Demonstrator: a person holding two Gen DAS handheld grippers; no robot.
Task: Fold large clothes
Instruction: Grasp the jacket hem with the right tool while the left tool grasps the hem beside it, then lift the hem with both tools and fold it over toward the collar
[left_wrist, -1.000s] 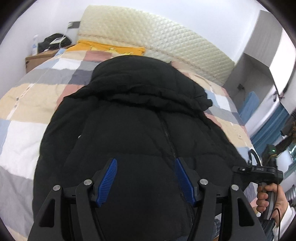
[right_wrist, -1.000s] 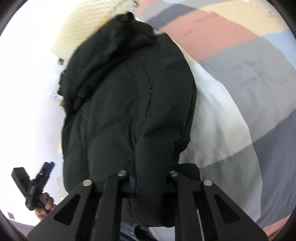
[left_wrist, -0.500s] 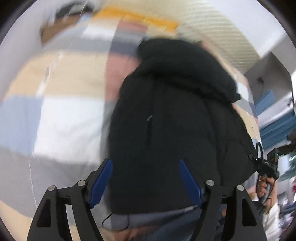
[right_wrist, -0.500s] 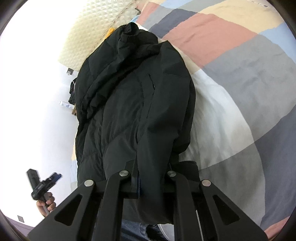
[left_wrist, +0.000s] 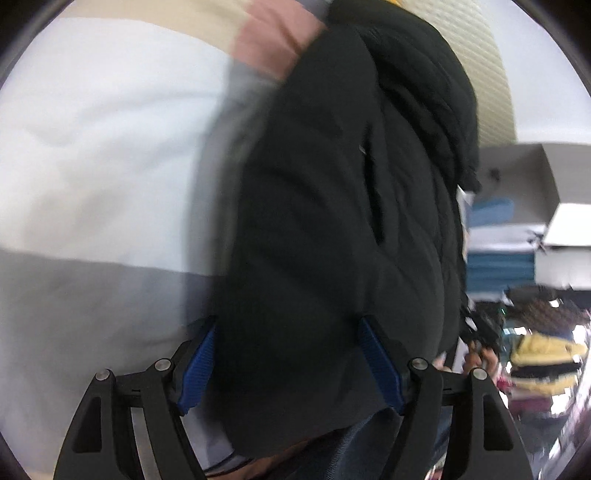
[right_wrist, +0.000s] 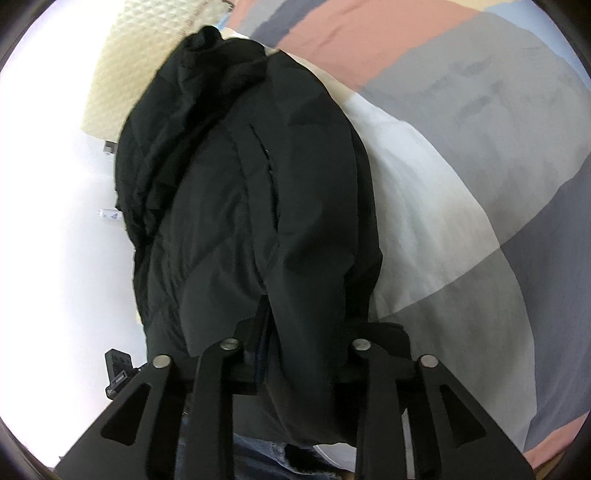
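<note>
On the patchwork bed (right_wrist: 461, 192) lies the black jacket (right_wrist: 258, 206), its hem pinched by the right gripper (right_wrist: 295, 354), while the left gripper (left_wrist: 288, 365) gapes wide around the other corner, so next it probably must clamp before folding.

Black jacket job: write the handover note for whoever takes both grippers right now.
Right gripper: shut on the jacket at its near edge, a fold of fabric bunched between the fingers.
Left gripper: open, blue pads straddling the jacket's near end; the view is blurred, so contact is unclear.
Jacket: lies lengthwise on the checked bedspread, collar end toward the headboard, already narrowed into a long bundle.
Left to do: probably grip with the left gripper, then fold the near end up toward the collar and flatten it.
</note>
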